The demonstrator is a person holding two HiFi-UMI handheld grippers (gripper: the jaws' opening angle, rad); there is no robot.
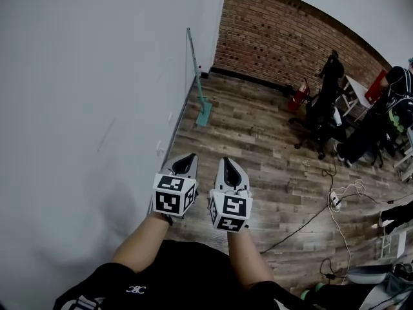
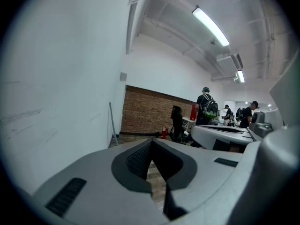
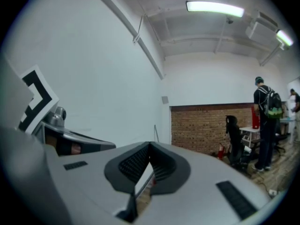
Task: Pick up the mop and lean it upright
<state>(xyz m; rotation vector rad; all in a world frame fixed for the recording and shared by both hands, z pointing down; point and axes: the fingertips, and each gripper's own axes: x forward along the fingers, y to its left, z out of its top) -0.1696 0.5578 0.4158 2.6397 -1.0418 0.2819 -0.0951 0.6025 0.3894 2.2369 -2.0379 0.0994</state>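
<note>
Left gripper (image 1: 188, 158) and right gripper (image 1: 228, 163) are shut and empty; the wall-leaning mop (image 1: 204, 113) looks light and stiff, so grip mid-pole.

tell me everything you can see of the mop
The mop has a thin, pale, straight handle and a flat teal head. It stands nearly upright, the head on the wood-look floor and the handle tilted so that its top appears to rest against the white wall, not far from the brick wall. Nothing else touches it. It is too far off to tell its material or finer details.
</note>
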